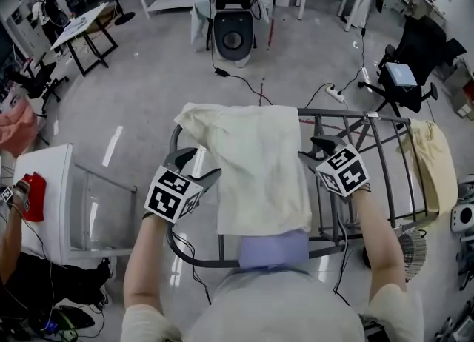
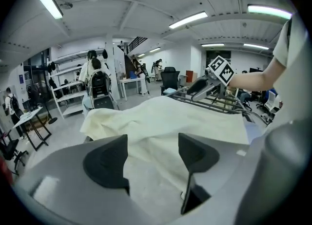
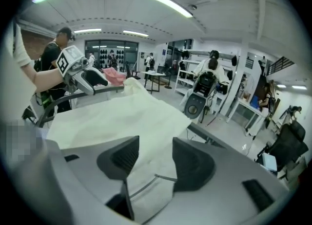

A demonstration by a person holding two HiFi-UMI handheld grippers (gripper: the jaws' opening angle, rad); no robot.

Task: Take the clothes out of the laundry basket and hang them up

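Note:
A cream cloth point(image 1: 255, 163) lies draped across the left end of a grey metal drying rack point(image 1: 385, 163). My left gripper point(image 1: 196, 164) stands at the cloth's left edge, and my right gripper point(image 1: 312, 149) at its right edge. In the left gripper view the cloth point(image 2: 185, 117) spreads out ahead of the left gripper point(image 2: 153, 156), whose jaws are wide apart and clear of it. In the right gripper view the cloth's hem point(image 3: 146, 190) runs between the jaws of the right gripper point(image 3: 155, 158), with a gap on both sides. A lavender cloth point(image 1: 274, 248) shows below the cream one.
Another cream garment point(image 1: 433, 163) hangs on the rack's right end. A white stand point(image 1: 44, 200) with a red item point(image 1: 33, 196) is at the left, beside a person's hand. A black machine point(image 1: 233, 22), an office chair point(image 1: 407, 66) and floor cables point(image 1: 333, 92) lie beyond.

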